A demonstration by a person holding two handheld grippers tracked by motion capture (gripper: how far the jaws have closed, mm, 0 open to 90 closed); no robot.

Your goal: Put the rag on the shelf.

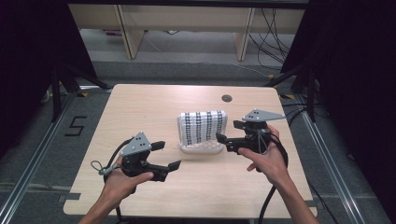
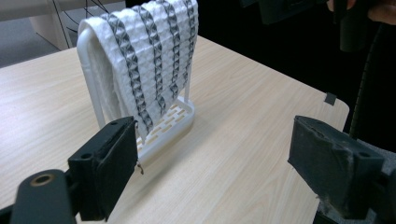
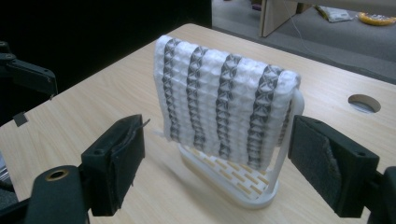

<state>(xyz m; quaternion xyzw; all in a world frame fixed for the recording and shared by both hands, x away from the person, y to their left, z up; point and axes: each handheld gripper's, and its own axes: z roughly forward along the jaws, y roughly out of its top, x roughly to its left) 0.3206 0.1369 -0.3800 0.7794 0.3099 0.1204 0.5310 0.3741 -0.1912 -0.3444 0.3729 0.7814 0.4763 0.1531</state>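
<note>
A white waffle cloth with dark grey stripes (image 1: 203, 125) (image 2: 144, 51) (image 3: 219, 100) hangs folded over a small white rack (image 1: 201, 148) (image 2: 173, 123) (image 3: 243, 189) near the middle of the table. My left gripper (image 1: 166, 156) (image 2: 212, 170) is open, low at the front left, a short way from the rack. My right gripper (image 1: 229, 132) (image 3: 215, 170) is open too, close beside the rack's right side and facing the cloth. Nothing sits between either pair of jaws.
The light wooden table (image 1: 140, 107) has a round cable hole (image 1: 227, 98) (image 3: 364, 103) behind the rack. Dark curtains flank both sides. Table legs and cables (image 1: 271, 32) lie on the grey floor beyond the far edge.
</note>
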